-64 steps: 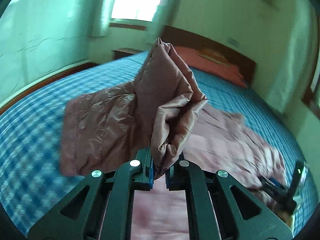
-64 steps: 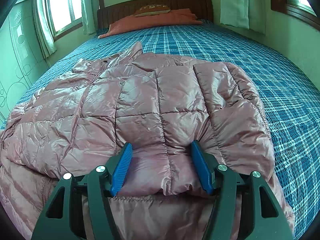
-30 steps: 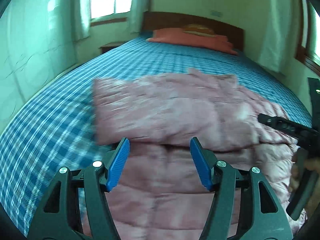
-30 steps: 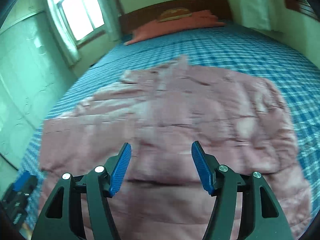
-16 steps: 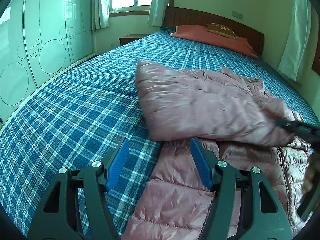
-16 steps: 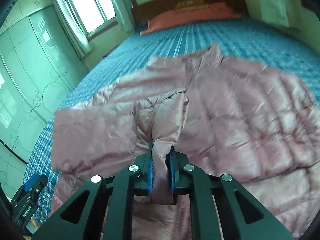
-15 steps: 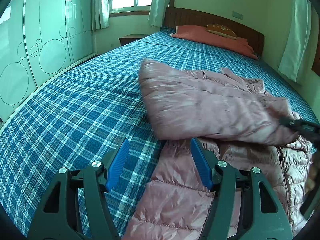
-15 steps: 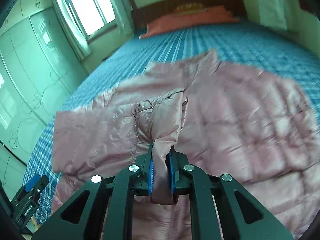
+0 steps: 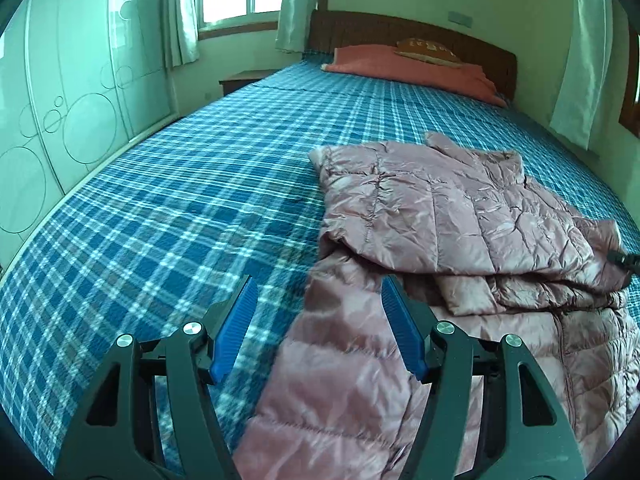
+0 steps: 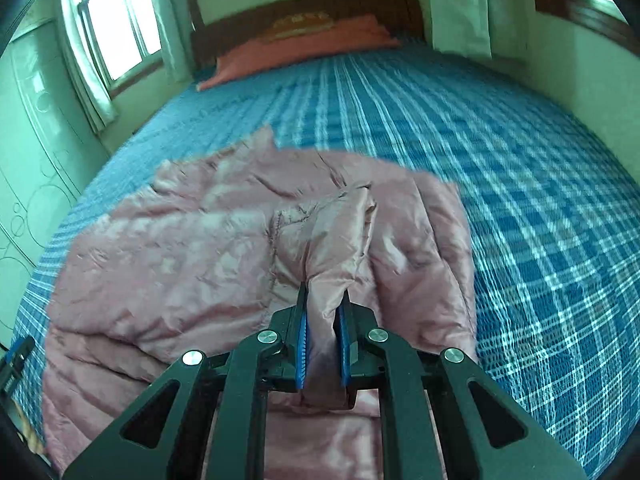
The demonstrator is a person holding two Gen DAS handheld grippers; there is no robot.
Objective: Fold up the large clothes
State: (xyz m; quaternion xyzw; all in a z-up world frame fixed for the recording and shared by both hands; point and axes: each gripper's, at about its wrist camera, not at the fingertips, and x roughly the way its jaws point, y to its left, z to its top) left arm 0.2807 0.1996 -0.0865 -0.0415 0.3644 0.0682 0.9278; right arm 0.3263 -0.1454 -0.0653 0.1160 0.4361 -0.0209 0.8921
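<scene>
one jacket (image 9: 452, 216), two tongs (image 9: 320, 332), one bed (image 9: 180, 208)

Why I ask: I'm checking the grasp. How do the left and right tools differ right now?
The left tool is open and holds nothing, while the right tool is shut on a bunched fold of the pink jacket. The left tool's blue pads stand wide apart; the right tool's pads press the fabric between them. Both point across the plaid bed.

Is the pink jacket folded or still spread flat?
Partly folded: pink jacket has one section doubled over itself, while the right hand-held gripper pinches another fold.
</scene>
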